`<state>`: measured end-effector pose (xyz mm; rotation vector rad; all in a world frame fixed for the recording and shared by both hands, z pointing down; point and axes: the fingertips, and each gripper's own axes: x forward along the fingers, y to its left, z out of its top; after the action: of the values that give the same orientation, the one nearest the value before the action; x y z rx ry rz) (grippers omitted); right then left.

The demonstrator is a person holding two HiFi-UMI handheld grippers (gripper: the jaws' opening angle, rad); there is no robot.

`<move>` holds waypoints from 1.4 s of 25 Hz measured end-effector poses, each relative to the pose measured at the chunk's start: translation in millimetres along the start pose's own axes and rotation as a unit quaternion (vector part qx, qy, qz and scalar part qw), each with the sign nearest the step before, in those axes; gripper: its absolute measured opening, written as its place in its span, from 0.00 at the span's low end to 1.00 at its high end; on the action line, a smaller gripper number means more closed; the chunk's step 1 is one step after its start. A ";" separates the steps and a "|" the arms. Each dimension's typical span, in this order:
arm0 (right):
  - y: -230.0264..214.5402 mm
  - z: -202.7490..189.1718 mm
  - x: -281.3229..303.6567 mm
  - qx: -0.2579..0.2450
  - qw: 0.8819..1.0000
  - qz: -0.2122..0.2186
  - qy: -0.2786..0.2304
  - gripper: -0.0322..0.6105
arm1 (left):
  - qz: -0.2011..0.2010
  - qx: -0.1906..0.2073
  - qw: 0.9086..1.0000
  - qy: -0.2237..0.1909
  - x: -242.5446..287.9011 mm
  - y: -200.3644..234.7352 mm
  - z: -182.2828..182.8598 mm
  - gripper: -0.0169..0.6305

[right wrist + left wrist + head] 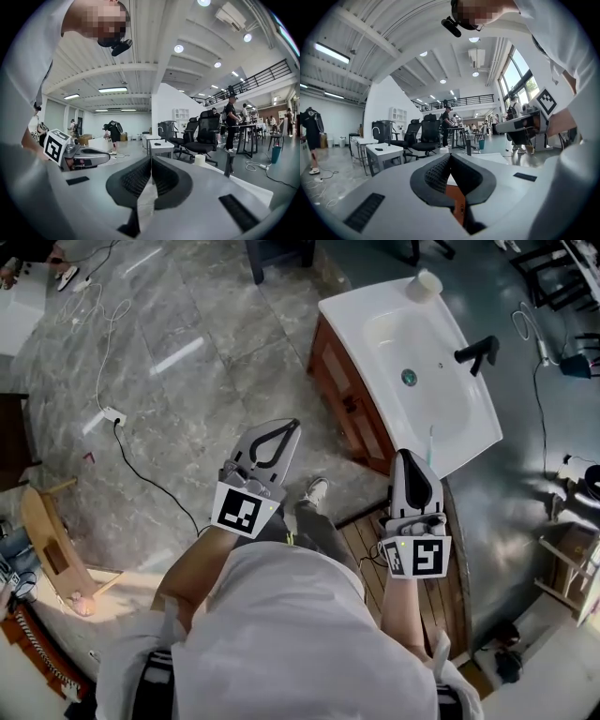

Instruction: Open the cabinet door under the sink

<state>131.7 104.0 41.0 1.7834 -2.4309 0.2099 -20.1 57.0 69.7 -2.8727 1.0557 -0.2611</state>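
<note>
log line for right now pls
phase: before contact | left gripper: shut, empty | right gripper: shut, empty | cabinet door: under sink, neither gripper on it

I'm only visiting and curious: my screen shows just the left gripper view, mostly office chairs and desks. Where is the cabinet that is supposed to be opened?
Observer: The head view shows the cabinet, brown wood, ahead of both grippers and under a white sink.
Operator: Is the left gripper at it?
Observer: No. The left gripper is over bare floor, short of the cabinet's front.
Operator: And the right one?
Observer: Its own view shows the right gripper shut, with nothing between its jaws.
</note>
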 end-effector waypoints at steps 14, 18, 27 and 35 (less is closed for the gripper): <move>-26.4 -138.6 65.6 -0.022 0.998 0.024 0.049 0.10 | -0.018 0.001 0.999 0.047 93.5 -16.5 -129.2 0.04; -24.1 -179.0 86.0 -0.016 0.998 0.029 0.049 0.10 | -0.023 -0.008 0.998 0.054 109.2 -19.9 -174.9 0.04; -33.7 -274.0 108.7 -0.003 0.998 0.021 0.057 0.10 | -0.045 -0.032 0.996 0.064 142.7 -38.6 -282.6 0.14; -44.5 -343.1 118.4 0.005 0.998 0.021 0.062 0.11 | -0.067 -0.031 0.995 0.071 181.0 -63.0 -352.4 0.14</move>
<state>143.6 42.1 401.1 1.6718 -2.3861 0.3259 91.3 -14.8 448.4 -3.0244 0.9055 -0.4567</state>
